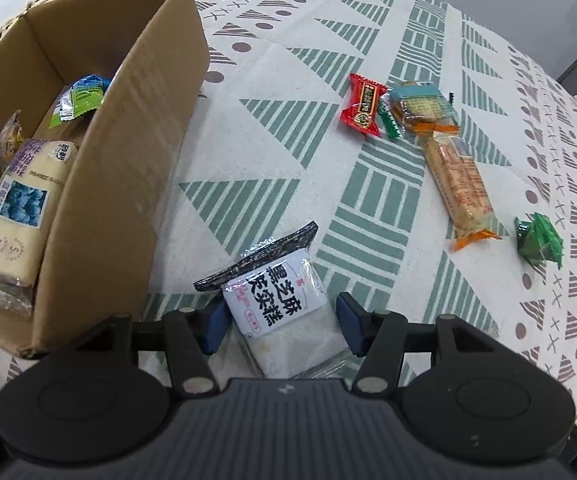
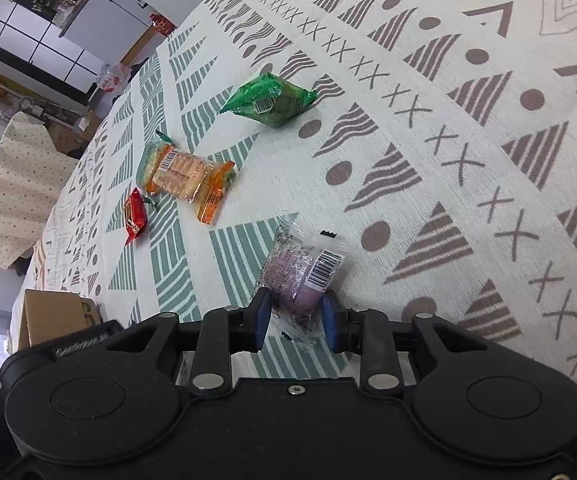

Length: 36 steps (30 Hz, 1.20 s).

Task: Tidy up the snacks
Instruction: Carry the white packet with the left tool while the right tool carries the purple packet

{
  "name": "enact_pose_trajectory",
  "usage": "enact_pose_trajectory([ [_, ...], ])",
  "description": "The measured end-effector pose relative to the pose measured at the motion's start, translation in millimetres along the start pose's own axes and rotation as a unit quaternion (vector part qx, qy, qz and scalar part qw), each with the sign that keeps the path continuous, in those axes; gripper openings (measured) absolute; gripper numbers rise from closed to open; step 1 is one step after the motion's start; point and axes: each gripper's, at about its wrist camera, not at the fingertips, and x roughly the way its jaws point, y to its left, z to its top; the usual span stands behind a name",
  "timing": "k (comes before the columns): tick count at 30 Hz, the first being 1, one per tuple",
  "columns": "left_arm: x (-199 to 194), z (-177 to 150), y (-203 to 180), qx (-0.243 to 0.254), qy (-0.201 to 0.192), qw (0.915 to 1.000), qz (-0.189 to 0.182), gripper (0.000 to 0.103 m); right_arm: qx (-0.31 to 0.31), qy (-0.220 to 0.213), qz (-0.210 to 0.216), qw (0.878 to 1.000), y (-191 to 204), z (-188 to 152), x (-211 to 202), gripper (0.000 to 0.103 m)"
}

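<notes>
Cardboard box at left edge, half filled. Left claw at lower centre, open astride black-sesame cake pack on counter: close squarely before lifting. Right claw at lower centre clamped on purple snack packet.

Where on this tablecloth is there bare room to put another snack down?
Bare cloth lies between the cardboard box and the red candy. It is crowded where that candy, the biscuit packs and the long orange wafer pack bunch together.
</notes>
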Motion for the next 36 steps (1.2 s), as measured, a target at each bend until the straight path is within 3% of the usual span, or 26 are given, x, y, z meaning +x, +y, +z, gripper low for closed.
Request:
enact_pose_trajectory([
  [15, -47, -1, 15, -0.004, -0.038, 0.9983, -0.044, 0.056, 0.003, -0.028, 0.034, 0.999, 14, -14, -34, 0.02],
  [26, -95, 8, 30, -0.015, -0.087, 0.9934, -0.073, 0.055, -0.021, -0.053, 0.079, 0.995, 57, -20, -64, 0.019],
  [36, -125, 23, 65, -0.042, -0.12, 0.9889, -0.076, 0.055, -0.053, -0.069, 0.109, 0.99, 104, -25, -80, 0.019],
])
